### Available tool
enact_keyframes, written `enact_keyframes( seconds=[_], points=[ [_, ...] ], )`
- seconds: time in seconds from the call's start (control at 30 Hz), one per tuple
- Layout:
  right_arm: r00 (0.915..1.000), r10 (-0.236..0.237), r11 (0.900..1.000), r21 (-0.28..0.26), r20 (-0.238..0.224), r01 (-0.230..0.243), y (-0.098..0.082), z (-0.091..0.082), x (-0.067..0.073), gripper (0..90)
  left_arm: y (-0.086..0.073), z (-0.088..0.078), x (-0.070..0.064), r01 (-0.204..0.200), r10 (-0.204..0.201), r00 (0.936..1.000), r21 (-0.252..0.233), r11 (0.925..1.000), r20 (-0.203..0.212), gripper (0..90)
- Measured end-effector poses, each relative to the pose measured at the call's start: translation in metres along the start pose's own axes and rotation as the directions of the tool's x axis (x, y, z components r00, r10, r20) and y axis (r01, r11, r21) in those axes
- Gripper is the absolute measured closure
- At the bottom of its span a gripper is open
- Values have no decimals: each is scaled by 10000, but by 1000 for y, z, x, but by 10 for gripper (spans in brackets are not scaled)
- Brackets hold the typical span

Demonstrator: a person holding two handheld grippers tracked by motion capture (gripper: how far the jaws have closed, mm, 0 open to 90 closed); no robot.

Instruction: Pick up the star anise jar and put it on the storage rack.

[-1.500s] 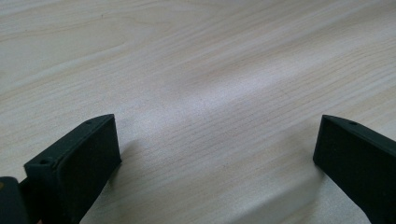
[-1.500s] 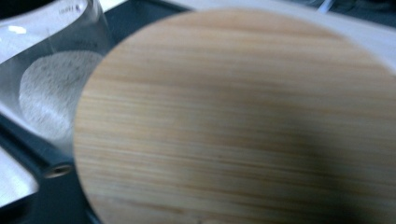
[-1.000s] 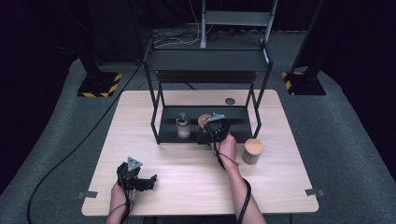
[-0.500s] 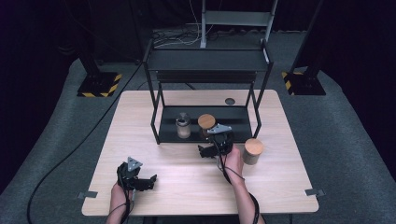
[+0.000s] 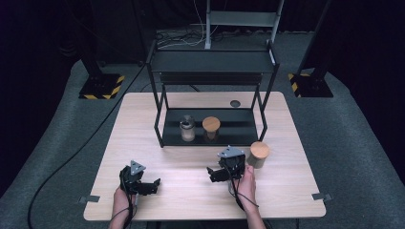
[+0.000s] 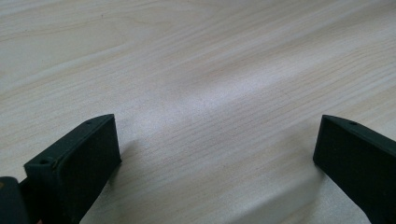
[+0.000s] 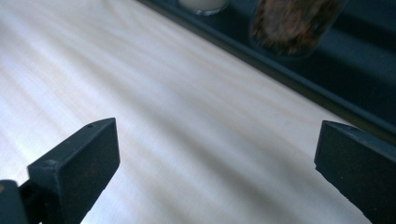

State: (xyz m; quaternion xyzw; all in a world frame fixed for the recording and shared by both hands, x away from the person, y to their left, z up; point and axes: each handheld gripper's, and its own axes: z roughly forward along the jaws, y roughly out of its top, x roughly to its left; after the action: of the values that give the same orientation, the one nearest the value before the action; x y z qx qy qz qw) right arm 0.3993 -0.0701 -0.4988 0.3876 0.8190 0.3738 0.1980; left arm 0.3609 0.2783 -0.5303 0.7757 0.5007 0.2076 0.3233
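In the high view, a black metal two-tier rack (image 5: 165, 131) stands at the middle of the pale wooden table (image 5: 143, 114), and on its lower shelf sit a small glass jar with a grey metal lid (image 5: 187, 128) and, just beside it to the right, a glass jar with a round wooden lid (image 5: 211, 128). A third wooden-lidded jar (image 5: 259, 154) stands on the bare table right of centre, outside the rack's front right leg, which suggests it is the next one to go on the shelf. The right gripper (image 5: 216, 174) hovers just left of that jar with its jaws spread and empty, near enough for an easy reach. The left gripper (image 5: 152, 185) rests low at the lower left of the frame, well apart from the jars, seemingly parked out of the way. In the left gripper view, both black jaws stand wide apart over plain wood grain with nothing between them. In the right gripper view, the jaws are likewise wide apart and hold nothing; the rack's front edge (image 7: 289, 81) crosses the upper right, with the base of the jar of brown contents (image 7: 294, 23) behind it.
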Motion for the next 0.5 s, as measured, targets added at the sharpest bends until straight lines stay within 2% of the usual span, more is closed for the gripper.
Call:
enact_keyframes(
  seconds=[0.5],
  points=[
    [9997, 111, 9996, 275, 207, -116, -30, -19, -2, 0, 0, 0, 0, -1, 1, 10000, 1, 10000, -2, 0]
  ],
)
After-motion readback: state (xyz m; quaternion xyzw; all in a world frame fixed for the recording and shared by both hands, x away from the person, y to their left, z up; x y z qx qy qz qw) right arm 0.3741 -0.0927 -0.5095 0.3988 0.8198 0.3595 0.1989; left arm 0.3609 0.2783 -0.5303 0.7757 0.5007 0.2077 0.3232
